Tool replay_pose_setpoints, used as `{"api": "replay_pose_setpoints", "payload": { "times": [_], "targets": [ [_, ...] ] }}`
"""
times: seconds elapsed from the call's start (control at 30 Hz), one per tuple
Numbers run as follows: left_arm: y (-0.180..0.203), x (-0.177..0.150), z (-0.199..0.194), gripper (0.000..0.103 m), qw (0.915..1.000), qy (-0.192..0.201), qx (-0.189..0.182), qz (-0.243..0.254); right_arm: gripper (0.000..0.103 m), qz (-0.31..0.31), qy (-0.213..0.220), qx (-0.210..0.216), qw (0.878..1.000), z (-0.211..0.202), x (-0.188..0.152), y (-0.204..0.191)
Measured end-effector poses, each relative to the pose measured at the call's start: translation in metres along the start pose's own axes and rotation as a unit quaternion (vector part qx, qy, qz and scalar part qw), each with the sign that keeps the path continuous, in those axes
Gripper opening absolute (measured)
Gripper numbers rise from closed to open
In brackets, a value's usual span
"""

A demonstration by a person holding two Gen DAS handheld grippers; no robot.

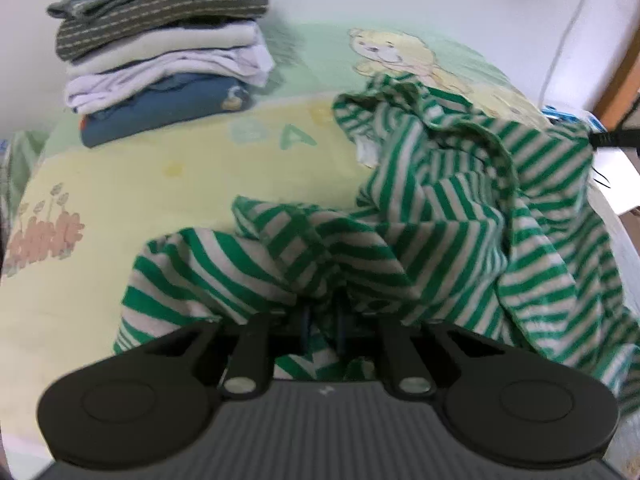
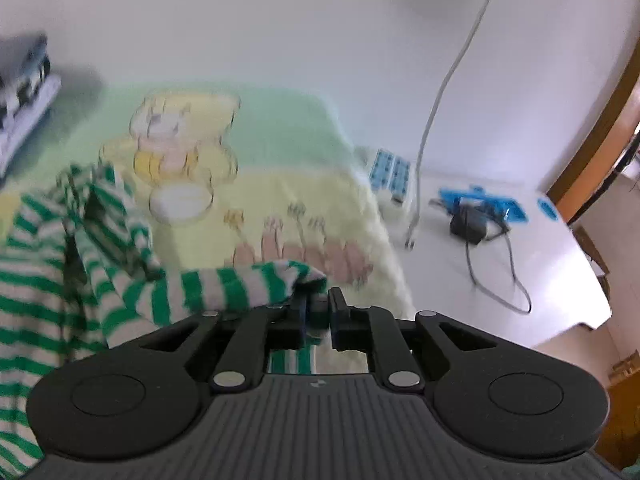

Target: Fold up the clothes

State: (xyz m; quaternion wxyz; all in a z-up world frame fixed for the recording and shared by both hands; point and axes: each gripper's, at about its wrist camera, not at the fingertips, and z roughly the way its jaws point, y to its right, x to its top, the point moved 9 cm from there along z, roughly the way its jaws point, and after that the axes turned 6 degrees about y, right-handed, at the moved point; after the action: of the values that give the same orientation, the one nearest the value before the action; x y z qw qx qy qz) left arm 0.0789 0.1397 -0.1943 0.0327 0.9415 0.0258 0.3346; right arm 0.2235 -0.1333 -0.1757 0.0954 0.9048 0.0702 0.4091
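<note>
A green and white striped garment [image 1: 440, 220] lies crumpled on a pastel blanket [image 1: 160, 184] printed with a bear. My left gripper [image 1: 322, 316] is shut on a bunched fold of it; the cloth drapes over the fingers and hides their tips. In the right wrist view the same garment [image 2: 100, 280] stretches in from the left. Its sleeve end runs between the narrow-set fingers of my right gripper [image 2: 320, 308], which is shut on it just above the blanket [image 2: 260, 140].
A stack of folded clothes [image 1: 160, 52] stands at the blanket's far left, and its edge shows as a blurred stack [image 2: 24, 92]. Right of the blanket, a white surface [image 2: 520, 280] holds a black charger [image 2: 468, 220] with cables and blue packets [image 2: 390, 168]. A wooden door frame [image 2: 600, 120] stands far right.
</note>
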Motion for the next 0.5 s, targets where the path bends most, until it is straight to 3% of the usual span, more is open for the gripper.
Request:
{"api": "replay_pose_setpoints", "payload": {
  "times": [0.07,0.1,0.2,0.23,0.27,0.33,0.4,0.47,0.5],
  "targets": [
    [-0.005,0.001,0.000,0.015,0.9999,0.001,0.004,-0.010,0.026,-0.033,0.009,-0.005,0.999,-0.012,-0.005,-0.008],
    [-0.007,0.002,0.000,0.016,0.9999,0.003,0.006,-0.013,0.038,-0.046,0.025,-0.010,0.999,-0.023,-0.005,-0.009],
    [-0.012,0.011,-0.001,0.016,0.9997,0.013,0.019,-0.013,0.060,-0.043,0.089,-0.004,0.995,-0.072,-0.009,-0.010],
    [-0.014,0.015,0.000,0.016,0.9995,0.018,0.022,-0.013,0.063,-0.034,0.102,0.005,0.994,-0.087,-0.012,-0.010],
    [-0.016,0.020,0.000,0.016,0.9994,0.022,0.024,-0.013,0.064,-0.013,0.102,0.053,0.993,-0.101,-0.019,-0.017],
    [-0.019,0.026,0.002,0.016,0.9991,0.026,0.026,-0.021,0.065,0.001,0.048,0.214,0.976,-0.117,-0.042,-0.057],
    [-0.020,0.031,0.000,0.016,0.9988,0.033,0.028,-0.025,0.063,-0.004,-0.012,0.296,0.955,-0.118,-0.064,-0.097],
    [-0.021,0.032,-0.005,0.016,0.9983,0.041,0.035,-0.023,0.062,-0.016,-0.035,0.289,0.957,-0.106,-0.080,-0.122],
    [-0.022,0.032,-0.007,0.016,0.9981,0.043,0.039,-0.021,0.060,-0.028,-0.048,0.265,0.963,-0.097,-0.086,-0.128]
  ]
}}
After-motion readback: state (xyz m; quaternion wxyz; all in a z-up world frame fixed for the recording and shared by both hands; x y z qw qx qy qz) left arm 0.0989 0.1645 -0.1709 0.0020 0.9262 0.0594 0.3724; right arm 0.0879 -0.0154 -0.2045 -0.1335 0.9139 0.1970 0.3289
